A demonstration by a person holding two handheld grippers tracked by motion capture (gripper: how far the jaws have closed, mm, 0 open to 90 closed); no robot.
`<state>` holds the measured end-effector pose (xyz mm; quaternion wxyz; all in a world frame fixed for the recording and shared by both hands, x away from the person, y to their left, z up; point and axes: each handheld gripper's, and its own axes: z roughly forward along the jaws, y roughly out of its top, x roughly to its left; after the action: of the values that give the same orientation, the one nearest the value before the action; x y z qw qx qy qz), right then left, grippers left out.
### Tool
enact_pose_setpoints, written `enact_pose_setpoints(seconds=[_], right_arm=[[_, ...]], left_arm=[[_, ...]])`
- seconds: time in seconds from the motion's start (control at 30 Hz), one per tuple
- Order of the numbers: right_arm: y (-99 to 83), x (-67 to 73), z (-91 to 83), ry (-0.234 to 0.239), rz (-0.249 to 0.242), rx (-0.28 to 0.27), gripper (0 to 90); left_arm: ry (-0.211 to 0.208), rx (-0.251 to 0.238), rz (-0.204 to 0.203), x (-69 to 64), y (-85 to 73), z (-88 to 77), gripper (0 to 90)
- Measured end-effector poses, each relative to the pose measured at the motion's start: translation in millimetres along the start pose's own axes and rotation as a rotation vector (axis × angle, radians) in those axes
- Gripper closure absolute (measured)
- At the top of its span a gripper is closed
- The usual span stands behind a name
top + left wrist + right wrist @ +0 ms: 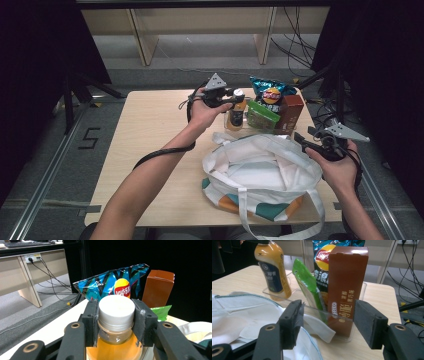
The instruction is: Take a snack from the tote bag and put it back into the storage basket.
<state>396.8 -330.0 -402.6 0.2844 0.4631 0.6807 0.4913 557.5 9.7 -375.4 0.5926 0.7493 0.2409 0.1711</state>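
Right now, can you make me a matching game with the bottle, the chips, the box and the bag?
Things:
1. bottle
2. chip bag
3. brown box
4. tote bag

States:
A. lies open on the table, nearest the person
B. blue and shiny, at the back
C. cap gripped between the left gripper's fingers
D. stands upright in the clear tray

Pairs: 1-C, 2-B, 3-D, 4-A

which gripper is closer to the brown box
Right. The right gripper sits open just in front of the brown box, which stands in the clear tray. The left gripper is farther off, shut on the orange bottle at the tray's other end.
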Motion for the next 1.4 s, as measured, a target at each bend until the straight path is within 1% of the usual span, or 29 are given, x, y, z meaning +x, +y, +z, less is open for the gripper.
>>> enact_pose_setpoints(seconds=[0.03, 0.07, 0.2, 0.23, 0.27, 0.3, 0.33, 0.37, 0.4, 0.43, 0.47, 0.6, 0.63, 0.67, 0.8, 0.87, 0.9, 0.93, 0.97, 1.13, 1.17, 1.23, 1.27, 1.3, 1.4], right_arm=[[0.1, -0.5, -0.4, -0.005, -0.006, 0.008, 41.4], [0.2, -1.9, 0.2, 0.0, -0.022, 0.005, 41.4], [0.2, -1.9, 0.3, 0.0, -0.023, 0.005, 41.4], [0.2, -2.2, 0.6, 0.005, -0.022, -0.001, 41.4], [0.3, 0.0, -1.1, -0.003, -0.001, 0.013, 41.4], [0.0, -0.4, -0.2, -0.001, -0.004, 0.002, 41.4], [-0.1, 0.3, -0.8, -0.006, 0.003, 0.012, 41.4], [-0.1, -1.4, 0.0, -0.002, -0.016, 0.006, 41.4], [-0.2, -1.6, 0.2, -0.001, -0.017, 0.006, 41.4], [-0.3, -0.3, -0.2, -0.005, -0.007, 0.009, 41.4], [-0.5, -2.0, 0.6, -0.004, -0.032, 0.001, 41.4], [-0.5, -1.9, 0.8, -0.008, -0.038, 0.001, 41.4], [-1.2, -1.3, 2.3, -0.012, -0.034, -0.02, 41.4], [-1.8, 0.2, 1.7, -0.014, -0.015, -0.011, 41.4], [-1.5, 0.2, 1.8, -0.014, -0.016, -0.015, 41.4], [-1.2, -1.6, 2.1, -0.013, -0.041, -0.02, 41.4], [-1.4, -1.3, 1.8, -0.014, -0.037, -0.018, 41.4], [-1.7, 0.1, 1.4, -0.013, -0.018, -0.012, 41.4], [-1.8, 0.2, 1.4, -0.013, -0.016, -0.01, 41.4], [-1.7, 0.3, 1.7, -0.014, -0.016, -0.011, 41.4], [-1.6, 0.0, 1.4, -0.008, -0.019, -0.004, 41.4], [-1.4, 1.7, 0.8, -0.005, 0.007, 0.005, 41.4], [-1.9, 0.6, 1.3, -0.007, -0.009, 0.0, 41.4], [-1.8, 1.0, 1.1, -0.007, -0.001, 0.002, 41.4], [-1.8, 0.6, 1.7, -0.013, -0.012, -0.013, 41.4]], left_arm=[[-0.001, -0.001, -0.003, -0.1, -0.4, 0.1, 58.9], [-0.001, -0.001, -0.004, -0.2, -0.8, 0.3, 58.9], [-0.001, 0.003, -0.001, -0.5, -1.9, 0.8, 58.9], [-0.001, 0.002, -0.002, -0.5, -2.2, 0.8, 58.9], [-0.001, 0.002, -0.001, -0.5, -2.4, 0.9, 58.9], [0.0, 0.006, -0.002, -0.6, -3.0, 1.1, 58.9], [-0.001, 0.008, -0.001, -0.6, -3.4, 1.1, 58.9], [0.0, 0.01, -0.001, -0.5, -3.9, 1.2, 58.9], [0.0, 0.009, -0.001, -0.6, -4.6, 1.6, 58.9], [0.0, 0.008, -0.007, -0.6, -5.6, 1.8, 58.9], [0.001, 0.012, -0.005, -0.3, -6.3, 1.9, 58.9], [0.001, 0.015, -0.006, -0.5, -8.9, 2.7, 58.9], [0.0, 0.018, -0.004, -0.4, -9.4, 2.7, 58.9], [0.001, 0.019, -0.004, -0.3, -9.7, 2.7, 58.9], [0.001, 0.022, -0.004, -0.4, -11.1, 3.0, 58.9], [0.003, 0.026, -0.004, -0.9, -12.5, 3.4, 58.9], [0.002, 0.027, -0.004, -0.9, -13.1, 3.6, 58.9], [0.003, 0.027, -0.005, -1.0, -13.8, 3.9, 58.9], [0.002, 0.028, -0.006, -0.8, -14.6, 4.1, 58.9], [0.0, 0.032, -0.005, -1.1, -16.1, 5.1, 58.9], [0.0, 0.034, -0.003, -1.3, -16.3, 5.3, 58.9], [0.0, 0.036, -0.003, -1.1, -16.7, 5.4, 58.9], [0.0, 0.033, -0.006, -1.1, -17.1, 5.6, 58.9], [0.001, 0.034, -0.008, -1.2, -17.4, 5.7, 58.9], [-0.001, 0.038, -0.008, -1.2, -18.0, 6.1, 58.9]])
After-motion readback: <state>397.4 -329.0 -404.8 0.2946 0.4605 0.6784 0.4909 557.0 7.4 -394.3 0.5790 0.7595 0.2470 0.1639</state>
